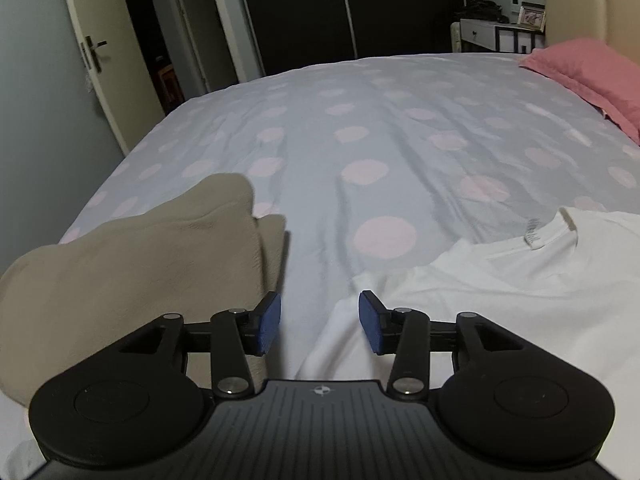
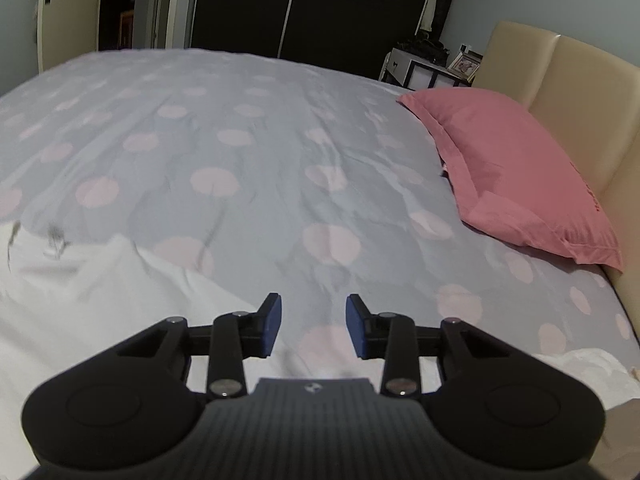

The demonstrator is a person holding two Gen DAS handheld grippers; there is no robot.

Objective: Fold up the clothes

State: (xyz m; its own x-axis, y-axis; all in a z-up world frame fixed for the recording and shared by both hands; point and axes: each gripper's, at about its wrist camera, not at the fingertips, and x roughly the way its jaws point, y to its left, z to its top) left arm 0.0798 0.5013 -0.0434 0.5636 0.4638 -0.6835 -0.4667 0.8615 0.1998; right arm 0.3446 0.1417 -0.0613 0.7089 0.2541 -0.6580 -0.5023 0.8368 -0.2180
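Observation:
A white T-shirt lies spread on the bed, its collar and label toward the far right in the left wrist view. The same white T-shirt fills the lower left of the right wrist view. A beige garment sits in a folded heap at the left. My left gripper hovers open over the shirt's left edge, nothing between its blue pads. My right gripper is open too, above the bedspread just right of the shirt.
The bed has a grey bedspread with pink dots. A pink pillow leans near the cream headboard. A nightstand stands behind the bed. An open door is at the far left.

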